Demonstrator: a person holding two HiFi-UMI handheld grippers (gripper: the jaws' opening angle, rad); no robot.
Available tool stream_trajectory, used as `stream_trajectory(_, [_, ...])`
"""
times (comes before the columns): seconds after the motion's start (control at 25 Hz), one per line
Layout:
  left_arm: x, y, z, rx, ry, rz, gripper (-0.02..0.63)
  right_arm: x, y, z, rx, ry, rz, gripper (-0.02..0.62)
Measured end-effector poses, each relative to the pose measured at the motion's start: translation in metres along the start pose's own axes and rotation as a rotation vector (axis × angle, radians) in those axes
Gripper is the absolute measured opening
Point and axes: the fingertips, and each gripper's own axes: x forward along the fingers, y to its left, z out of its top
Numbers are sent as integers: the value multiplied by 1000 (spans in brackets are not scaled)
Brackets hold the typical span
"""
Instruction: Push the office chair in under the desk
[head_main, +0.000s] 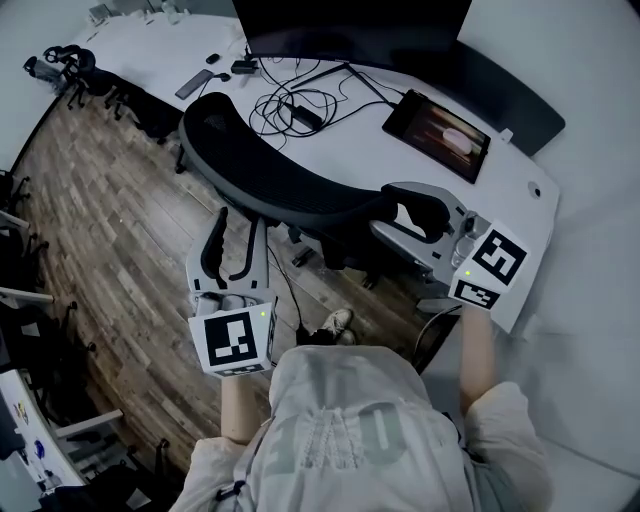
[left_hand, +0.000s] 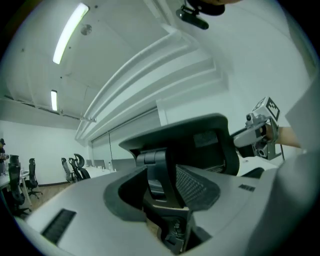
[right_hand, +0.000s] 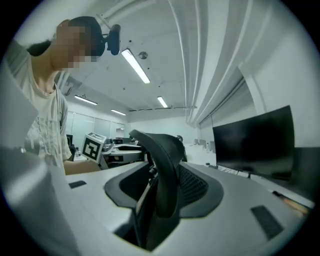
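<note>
Both claws stood wide: the left claw (head_main: 240, 218) and the right claw (head_main: 385, 208) each had the backrest edge of the office chair (head_main: 280, 170) between its jaws. The chair sat close against the white bench (head_main: 350, 135), which carried a monitor (head_main: 350, 30), a tablet (head_main: 437, 133) and tangled cables (head_main: 290, 105). Wood floor (head_main: 110, 220) lay to its left.

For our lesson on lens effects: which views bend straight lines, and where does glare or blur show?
Head view: mild bend, even light, the white desk nearly washed out. Left gripper view: strong fisheye, dark corners, the ceiling light glares, foreground soft. Right gripper view: same bulge, bright light strips, soft foreground.
</note>
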Motion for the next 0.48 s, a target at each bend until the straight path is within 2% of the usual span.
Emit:
stream_trajectory(0.08, [-10,1,18,-17,-57,1,187,-9,1,17,-22,-41,-76,173])
stream_trajectory(0.2, [-22,-8,41,-57,-124,-25,176,-27,0,46,-10,-154,-248,172])
stream_trajectory(0.28, [-28,-17,49,-54,-151,-27,94,-38,4,59,-1,-225,-351,150])
stream_trajectory(0.32, [-30,-24,52,-51,-161,-29,39,-42,7,63,-18,-242,-398,125])
stream_trajectory(0.4, [-30,-42,56,-53,-168,-56,20,-48,16,66,-80,-242,-474,73])
stream_trajectory(0.48, [-30,-60,54,-67,-161,-102,17,-49,28,63,-132,-222,-509,44])
